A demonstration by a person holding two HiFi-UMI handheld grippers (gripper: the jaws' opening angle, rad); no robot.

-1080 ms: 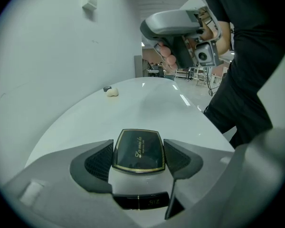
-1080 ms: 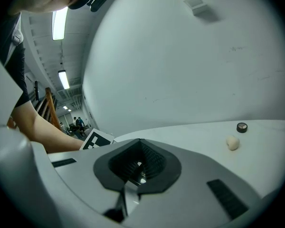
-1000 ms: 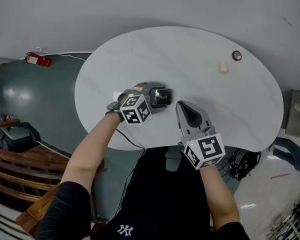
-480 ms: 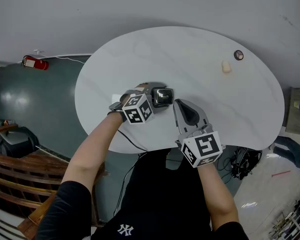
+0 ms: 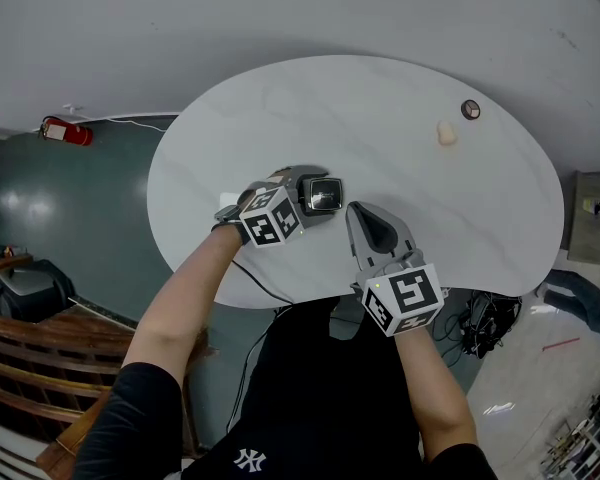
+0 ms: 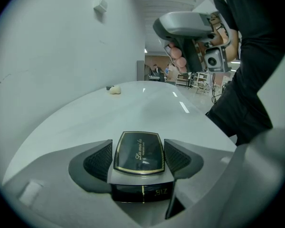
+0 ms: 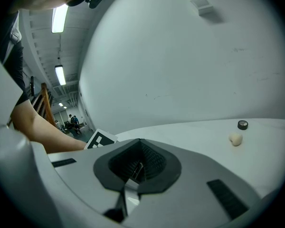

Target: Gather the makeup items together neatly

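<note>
Almost no change over the last second: left gripper (image 6: 138, 159) sits at the same spot, centre-left of frame, fingers clamped on the sides of the black gold-trimmed compact (image 5: 323, 194), low over the white table (image 5: 280, 108). My read is that the carry hasn't started. Right gripper (image 7: 137, 169) is at lower centre, fingers shut together, nothing between them. The other two items are well apart at upper right: cream puff (image 5: 446, 133) and a small dark round piece (image 5: 470, 109), possibly a jar or cap, too small to tell. Nothing lies between them and the compact; only the right gripper sits near the path.
</note>
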